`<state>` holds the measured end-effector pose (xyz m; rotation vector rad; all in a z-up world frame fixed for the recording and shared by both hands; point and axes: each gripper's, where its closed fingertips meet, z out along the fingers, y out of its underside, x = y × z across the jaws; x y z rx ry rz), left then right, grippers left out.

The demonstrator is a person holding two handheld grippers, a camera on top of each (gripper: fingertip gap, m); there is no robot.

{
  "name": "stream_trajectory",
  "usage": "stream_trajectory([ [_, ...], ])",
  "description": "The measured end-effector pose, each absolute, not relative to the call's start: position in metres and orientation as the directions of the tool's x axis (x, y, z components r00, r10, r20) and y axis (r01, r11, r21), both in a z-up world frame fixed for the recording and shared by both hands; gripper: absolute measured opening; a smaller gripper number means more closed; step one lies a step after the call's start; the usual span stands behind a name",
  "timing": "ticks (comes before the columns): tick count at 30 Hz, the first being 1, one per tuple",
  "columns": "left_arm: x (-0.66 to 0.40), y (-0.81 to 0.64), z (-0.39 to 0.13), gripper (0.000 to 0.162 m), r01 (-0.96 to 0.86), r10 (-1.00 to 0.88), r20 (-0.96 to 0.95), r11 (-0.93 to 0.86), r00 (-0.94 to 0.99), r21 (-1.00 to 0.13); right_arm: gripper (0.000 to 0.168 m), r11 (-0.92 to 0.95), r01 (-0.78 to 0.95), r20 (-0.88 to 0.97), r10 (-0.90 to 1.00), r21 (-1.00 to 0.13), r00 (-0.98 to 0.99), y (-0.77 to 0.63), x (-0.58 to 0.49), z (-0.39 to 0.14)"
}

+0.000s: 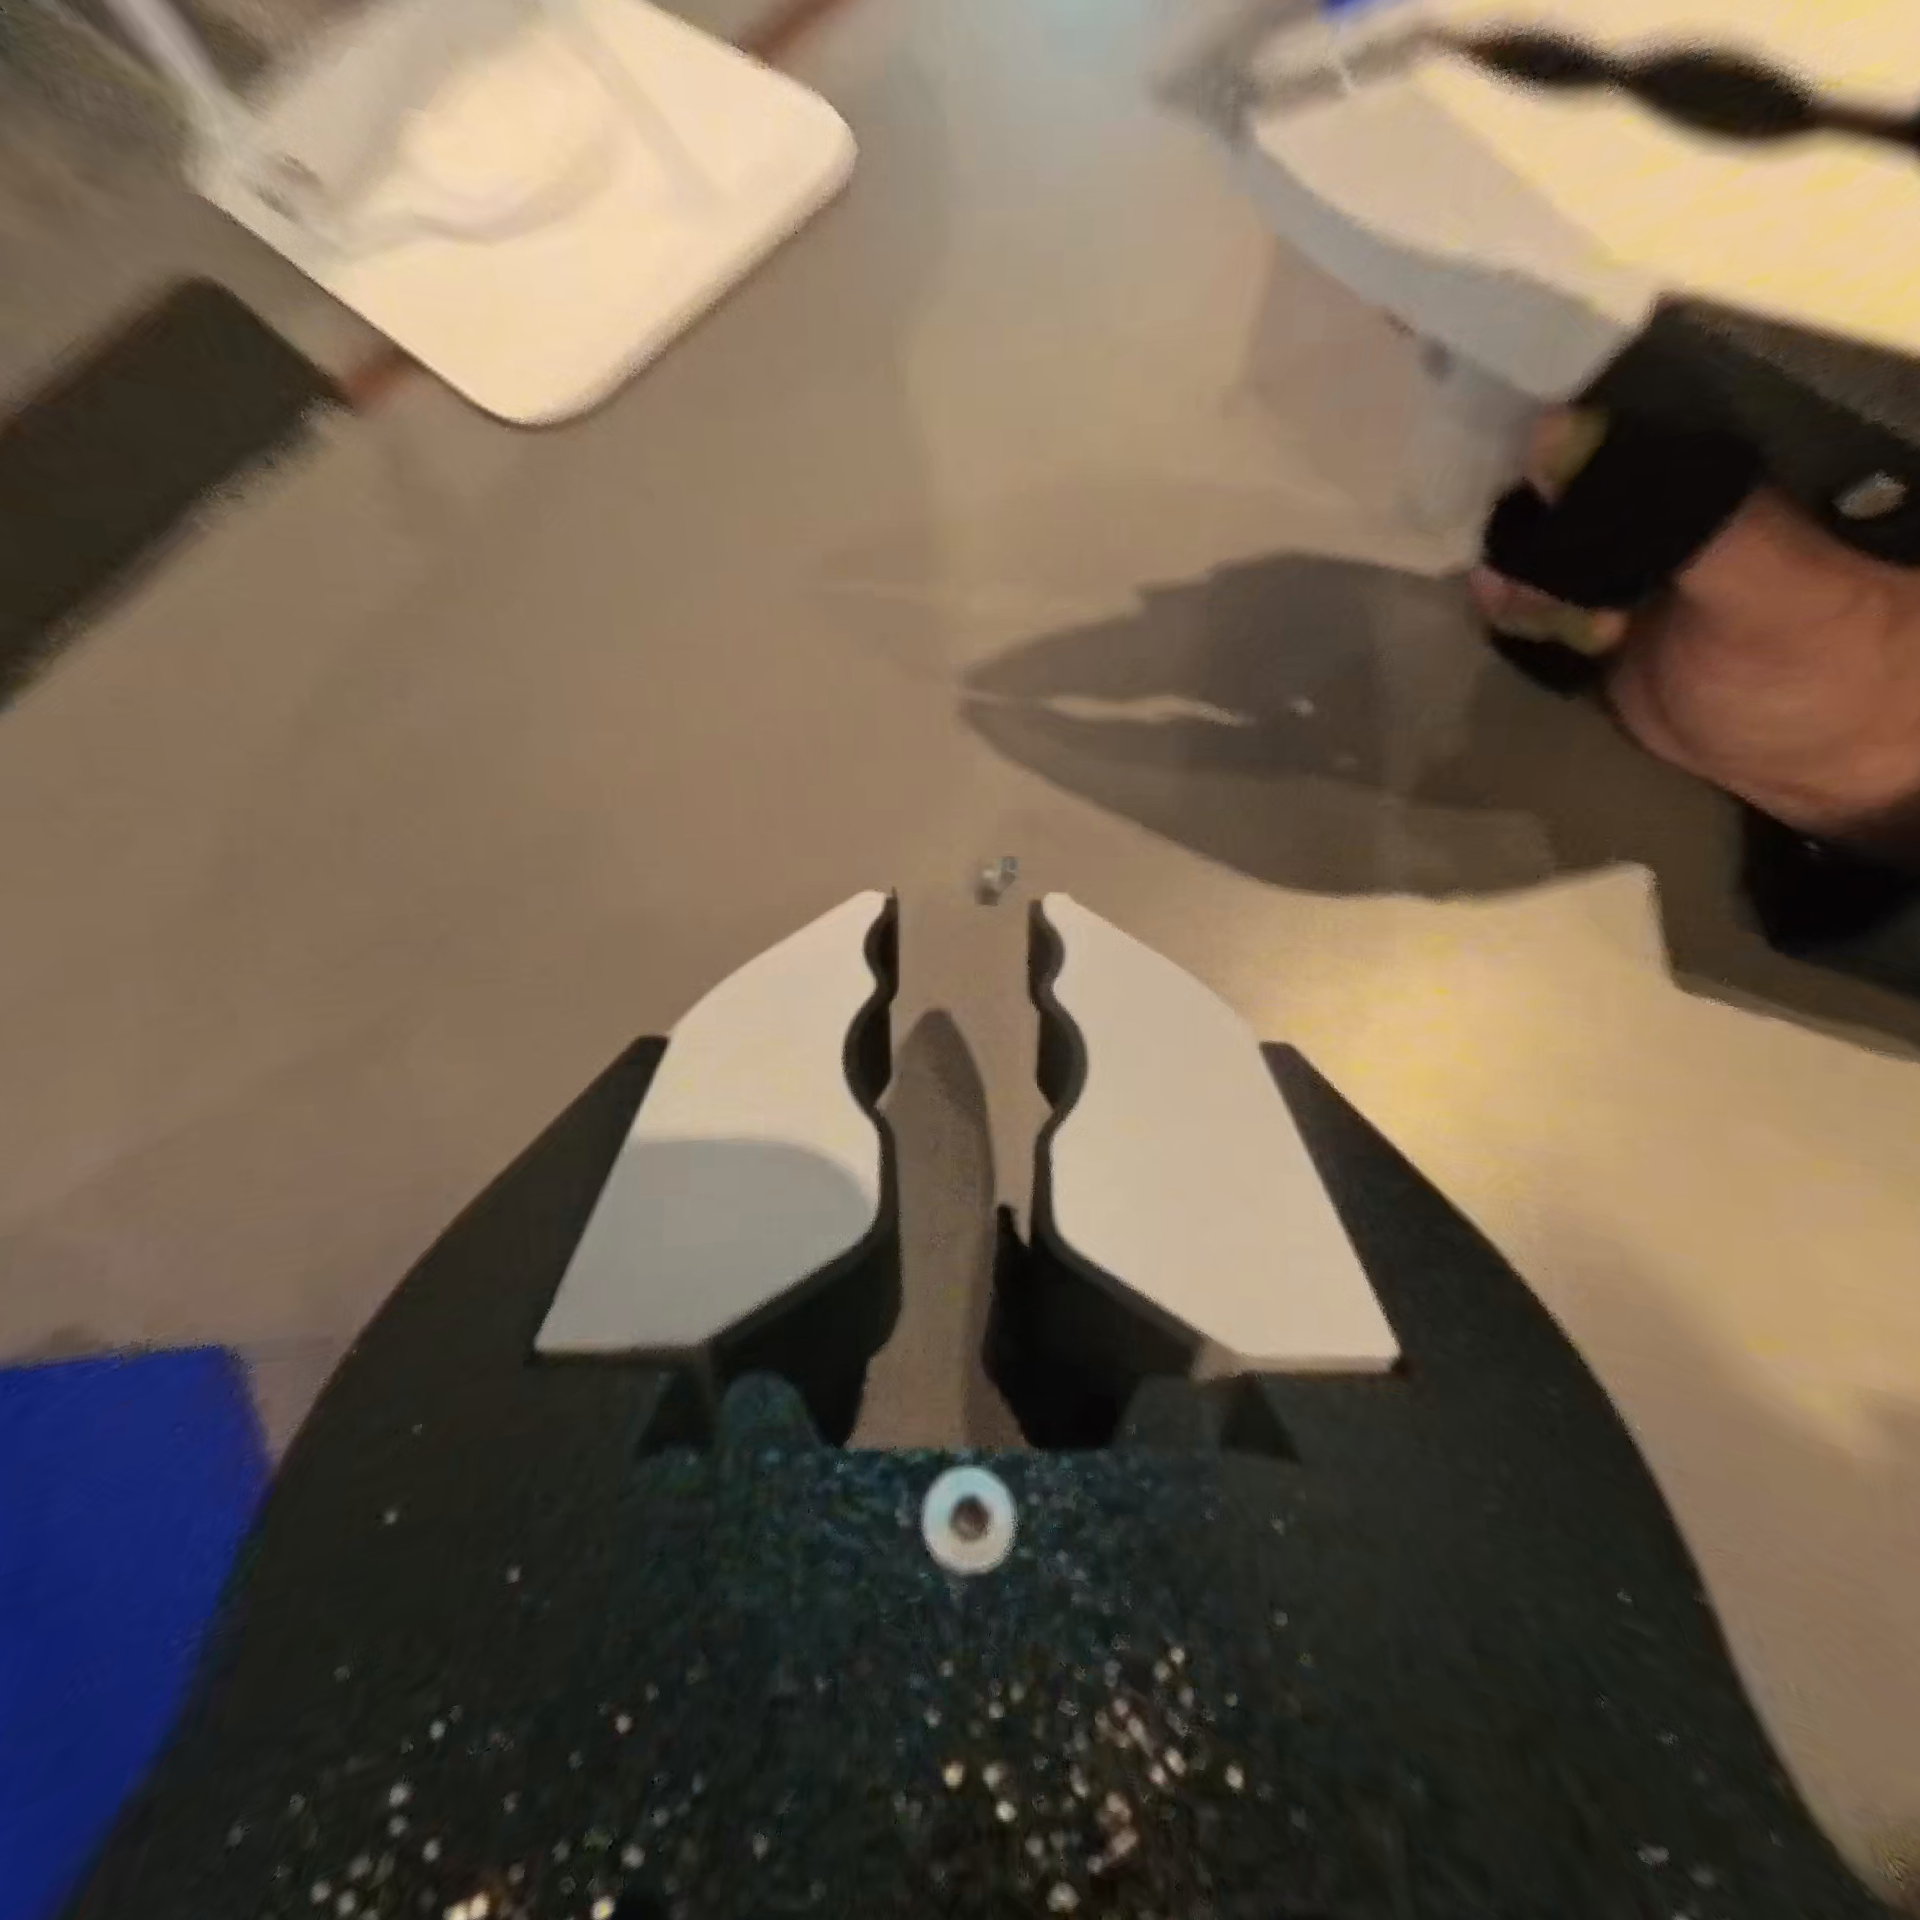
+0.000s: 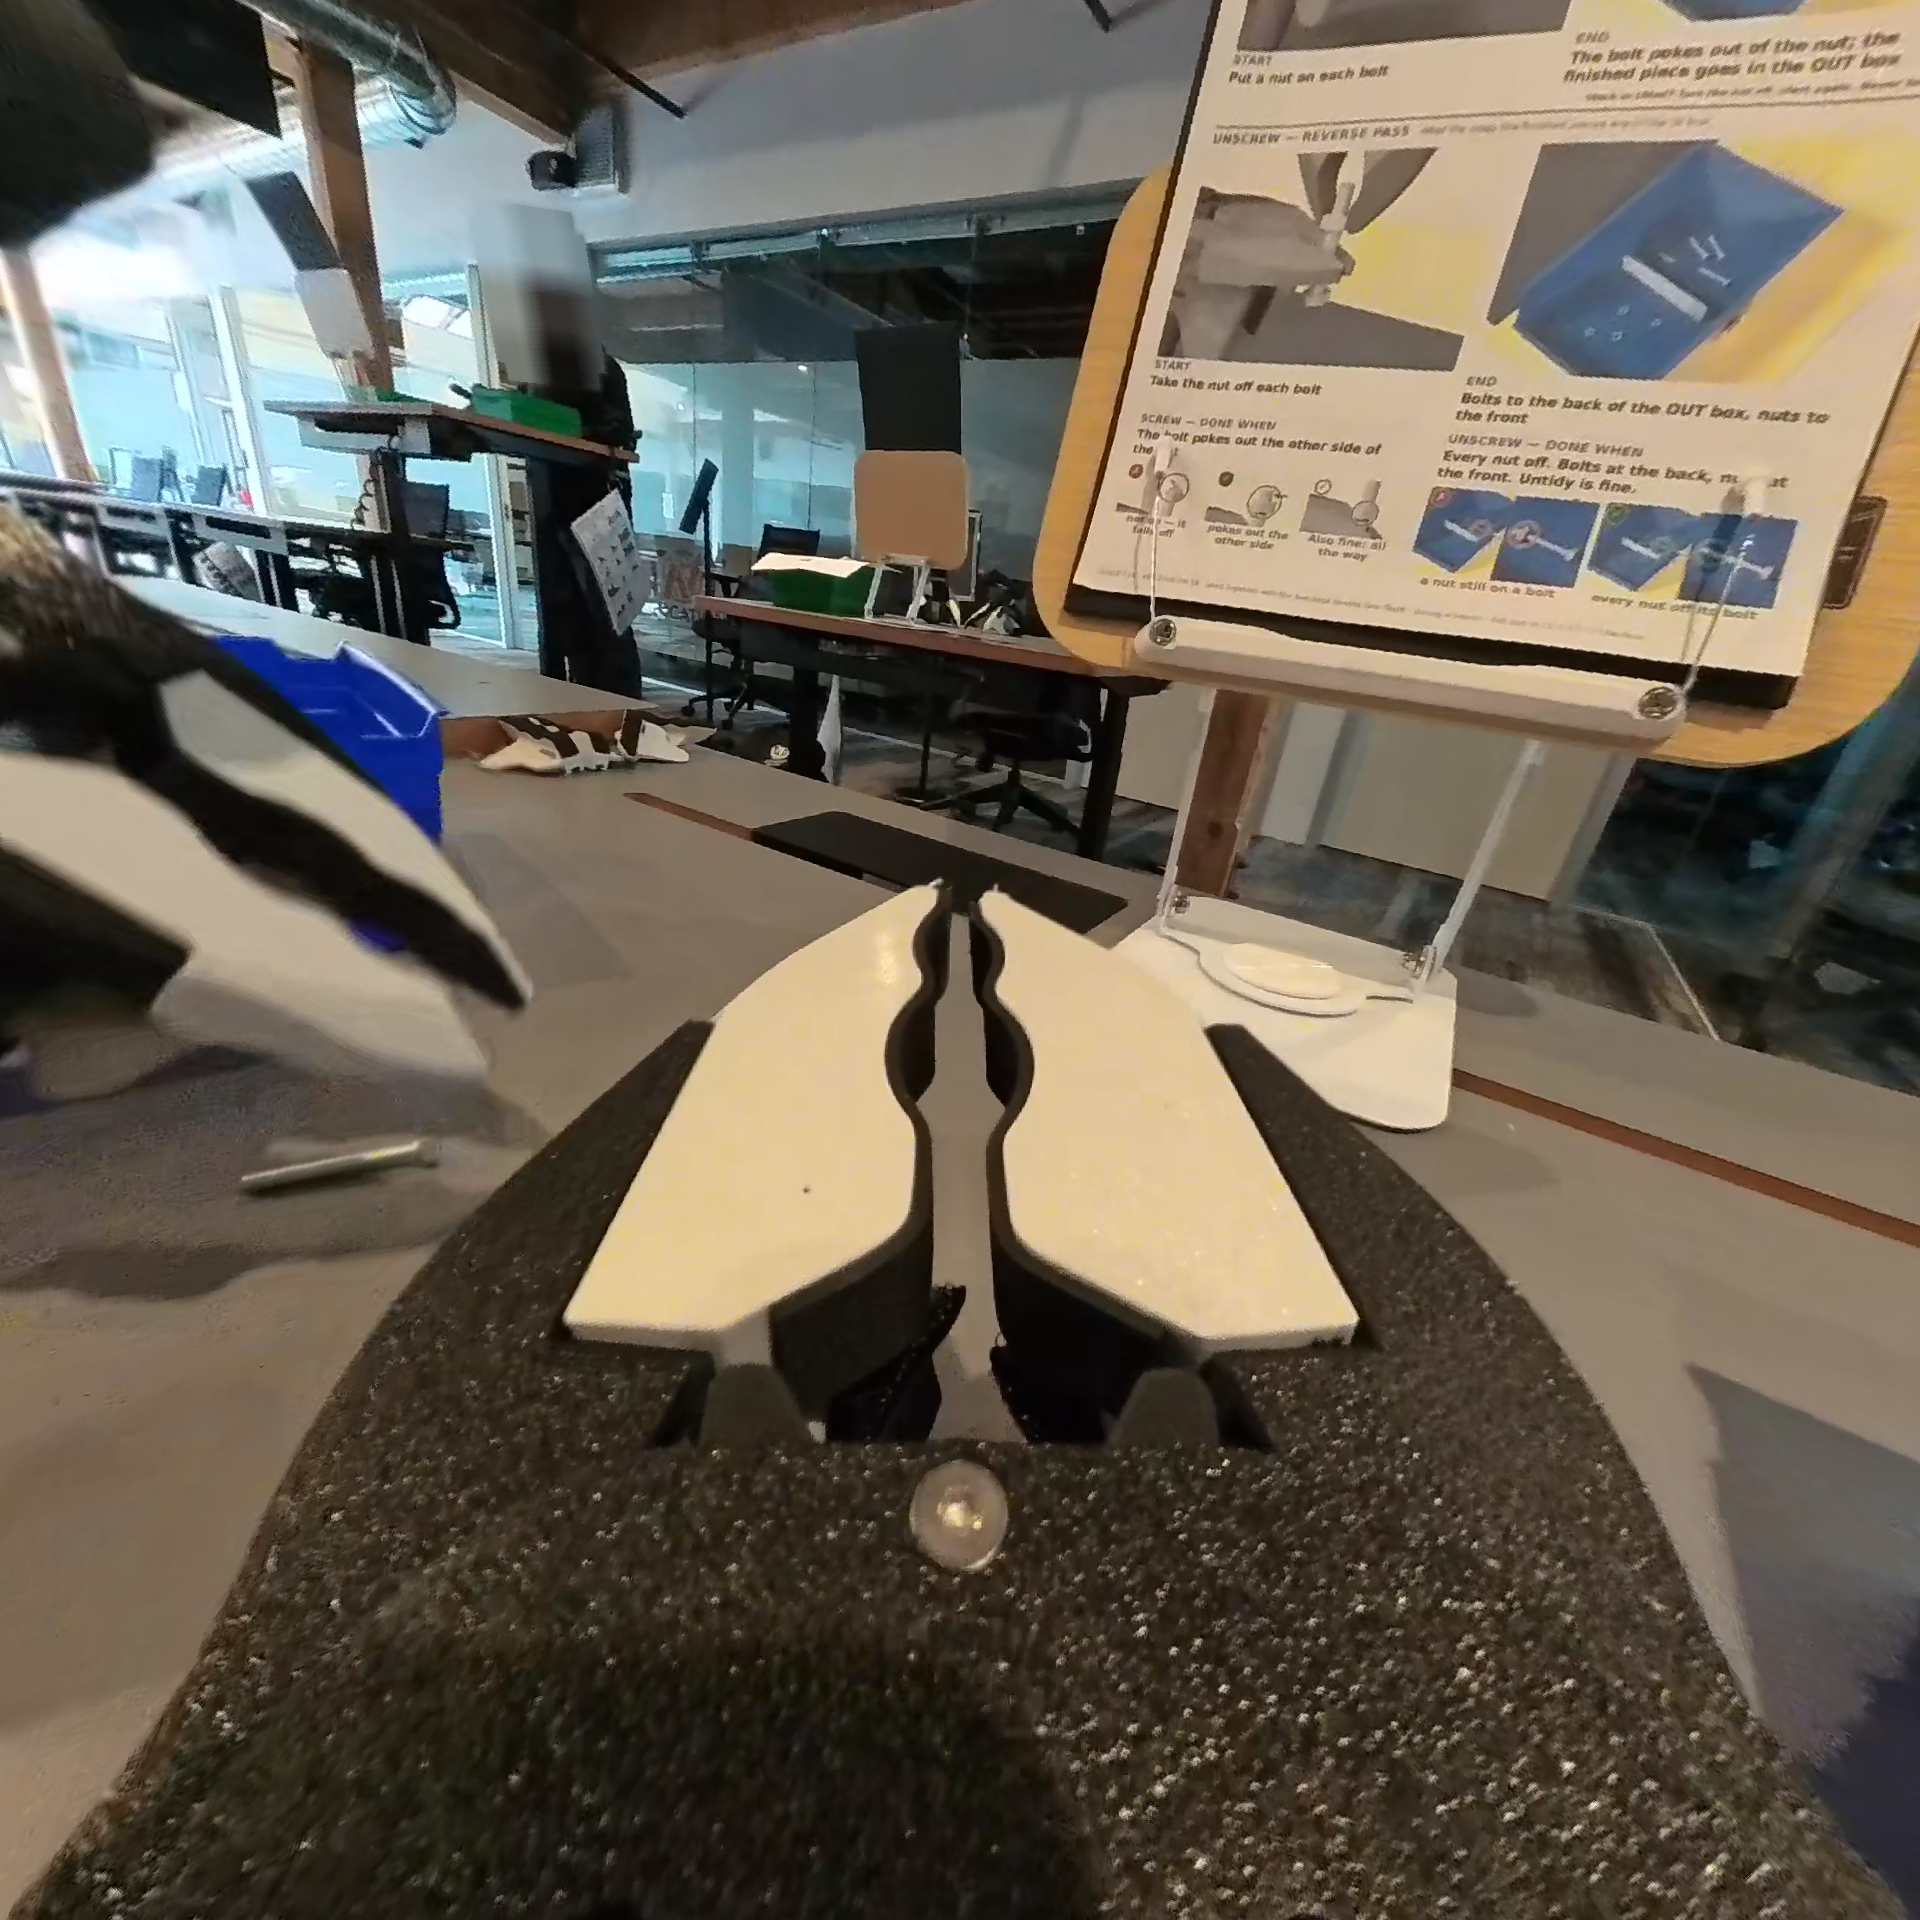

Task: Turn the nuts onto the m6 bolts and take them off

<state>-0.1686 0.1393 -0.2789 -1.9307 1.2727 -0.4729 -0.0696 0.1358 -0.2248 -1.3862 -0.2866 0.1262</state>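
Steel nut (image 1: 995, 881) lies just beyond the narrowly parted, empty left gripper (image 1: 962, 906); a skewed approach risks knocking it away, while the right gripper (image 2: 961, 896), nearly closed, holds nothing.

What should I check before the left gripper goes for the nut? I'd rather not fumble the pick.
1. Left gripper open wide enough for the nut: ok, there is a clear gap between the fingers and nothing in it.
2. Nut in line with that gap: ok, it lies on the grey table just past the fingertips.
3. Nut's facing, flat or on edge: cannot tell, too small and blurred.
4. Right gripper free: ok, nearly shut on nothing.
5. Bolt within sight: ok, it lies loose on the table, bare of any nut.
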Motion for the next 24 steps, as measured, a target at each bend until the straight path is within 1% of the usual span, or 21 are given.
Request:
stream_trajectory([
  [2, -0.184, 0.162, -0.263, 0.017, -0.539, -0.85, -0.149, -0.176, 0.505, -0.824, 0.004, 0.172, 0.079, 0.125, 0.273, -0.982, 0.954, 0.137, -0.073, -0.228],
  [4, -0.199, 0.18, -0.257, 0.012, -0.489, -0.811, -0.183, -0.14, 0.555, -0.861, 0.004, 0.154, 0.092, 0.135, 0.297, -0.984, 0.945, 0.138, -0.079, -0.232],
  [7, -0.215, 0.19, -0.261, 0.008, -0.44, -0.773, -0.213, -0.093, 0.597, -0.893, 0.003, 0.125, 0.137, 0.172, 0.335, -0.983, 0.927, 0.139, -0.089, -0.24],
  [9, -0.217, 0.187, -0.267, 0.0, -0.414, -0.779, -0.207, -0.074, 0.591, -0.907, 0.002, 0.109, 0.178, 0.206, 0.358, -0.978, 0.911, 0.14, -0.097, -0.246],
  [14, -0.216, 0.183, -0.254, 0.0, -0.329, -0.769, -0.221, 0.015, 0.6, -0.944, 0.001, 0.075, 0.293, 0.298, 0.406, -0.953, 0.864, 0.14, -0.115, -0.26],
  [18, -0.218, 0.182, -0.246, 0.0, -0.26, -0.753, -0.212, 0.056, 0.624, -0.964, 0.003, 0.078, 0.404, 0.377, 0.553, -0.911, 0.743, 0.128, -0.153, -0.277],
  [22, -0.216, 0.179, -0.251, 0.0, -0.175, -0.81, -0.086, -0.021, 0.581, -0.984, 0.004, 0.097, 0.522, 0.418, 0.728, -0.847, 0.544, 0.111, -0.199, -0.301],
  [24, -0.22, 0.186, -0.257, 0.0, -0.167, -0.801, -0.053, -0.06, 0.597, -0.984, 0.006, 0.083, 0.612, 0.44, 0.77, -0.786, 0.462, 0.111, -0.207, -0.317],
])
